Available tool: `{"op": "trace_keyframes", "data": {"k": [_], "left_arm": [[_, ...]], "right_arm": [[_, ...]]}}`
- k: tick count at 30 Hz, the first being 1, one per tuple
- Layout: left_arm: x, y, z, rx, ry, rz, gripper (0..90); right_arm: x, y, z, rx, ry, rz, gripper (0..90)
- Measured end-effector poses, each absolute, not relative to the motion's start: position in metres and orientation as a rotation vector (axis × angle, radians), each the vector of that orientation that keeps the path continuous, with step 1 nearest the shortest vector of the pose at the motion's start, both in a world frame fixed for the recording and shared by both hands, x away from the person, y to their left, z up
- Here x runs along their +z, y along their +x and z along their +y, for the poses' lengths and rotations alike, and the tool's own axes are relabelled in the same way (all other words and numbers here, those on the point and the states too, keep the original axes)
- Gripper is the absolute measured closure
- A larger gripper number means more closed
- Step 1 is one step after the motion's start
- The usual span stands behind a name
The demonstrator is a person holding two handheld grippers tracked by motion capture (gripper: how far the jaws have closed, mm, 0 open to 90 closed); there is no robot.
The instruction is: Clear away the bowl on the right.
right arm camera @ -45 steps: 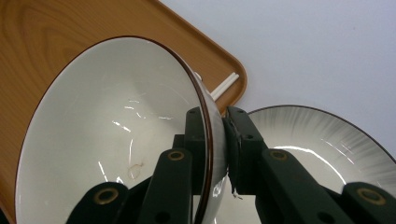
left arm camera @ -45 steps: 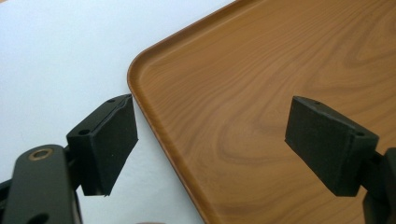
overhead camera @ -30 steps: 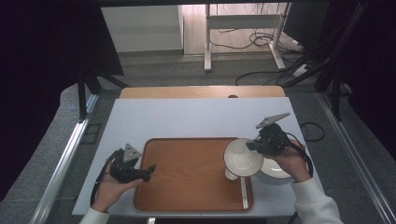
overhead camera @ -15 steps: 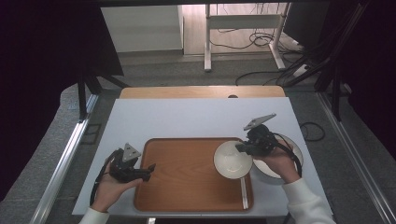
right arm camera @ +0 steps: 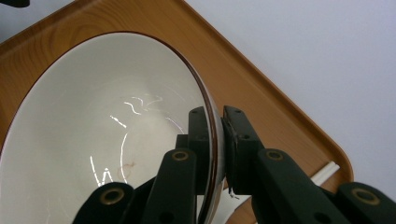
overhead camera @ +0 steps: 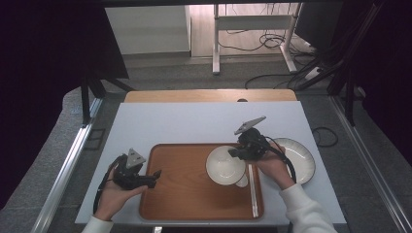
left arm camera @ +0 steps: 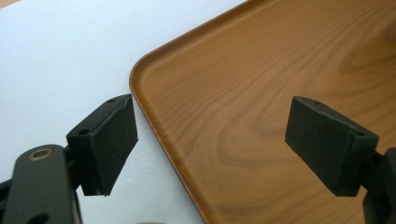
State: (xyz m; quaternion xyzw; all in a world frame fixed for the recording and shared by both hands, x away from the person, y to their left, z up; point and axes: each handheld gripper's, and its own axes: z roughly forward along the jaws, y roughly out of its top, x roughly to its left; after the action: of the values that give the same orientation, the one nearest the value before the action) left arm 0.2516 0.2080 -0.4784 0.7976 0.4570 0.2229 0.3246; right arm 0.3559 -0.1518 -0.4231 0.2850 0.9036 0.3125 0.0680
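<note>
A white bowl (overhead camera: 226, 165) is held above the right part of a wooden tray (overhead camera: 184, 194) by the right gripper (overhead camera: 243, 151). In the right gripper view the bowl (right arm camera: 107, 126) is seen tilted, its brown-edged rim caught between the two black jaws — one pad inside the wall, the other outside, both pressed against it. The tray (right arm camera: 261, 93) lies beneath the bowl, and a white strip (right arm camera: 324, 171) is seen at its near edge. In the high view a pale stick (overhead camera: 252, 191) is laid along the tray's right side, just beside the bowl, and part of a white piece is seen under the bowl's lower right edge; what that piece is cannot be told.

A white plate (overhead camera: 297, 158) is set on the table (overhead camera: 184, 121) just right of the tray, partly covered by the right hand (overhead camera: 273, 167).

The left gripper (overhead camera: 145, 178) is held low at the tray's left edge by the left hand (overhead camera: 114, 191). In the left gripper view its jaws are spread wide with nothing between them — the left pad (left arm camera: 109, 140) is over the white table (left arm camera: 60, 60), the right pad (left arm camera: 329, 140) over the tray (left arm camera: 243, 93), whose rounded corner lies between them.
</note>
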Motion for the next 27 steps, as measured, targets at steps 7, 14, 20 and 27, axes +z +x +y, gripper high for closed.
{"op": "trace_keyframes", "data": {"k": [7,14,20,27], "left_arm": [[-0.478,0.252,0.209,0.584,2.094,1.199,16.5],[-0.479,0.252,0.209,0.581,2.093,1.201,16.5],[-0.479,0.252,0.209,0.582,2.088,1.202,16.5],[-0.479,0.252,0.209,0.580,2.095,1.200,16.5]], "right_arm": [[-0.438,0.368,-0.146,0.907,0.906,2.728,82.3],[-0.459,0.381,-0.140,0.876,0.950,2.748,82.2],[-0.470,0.387,-0.135,0.863,0.975,2.757,82.0],[-0.479,0.392,-0.140,0.828,1.016,2.761,80.8]]}}
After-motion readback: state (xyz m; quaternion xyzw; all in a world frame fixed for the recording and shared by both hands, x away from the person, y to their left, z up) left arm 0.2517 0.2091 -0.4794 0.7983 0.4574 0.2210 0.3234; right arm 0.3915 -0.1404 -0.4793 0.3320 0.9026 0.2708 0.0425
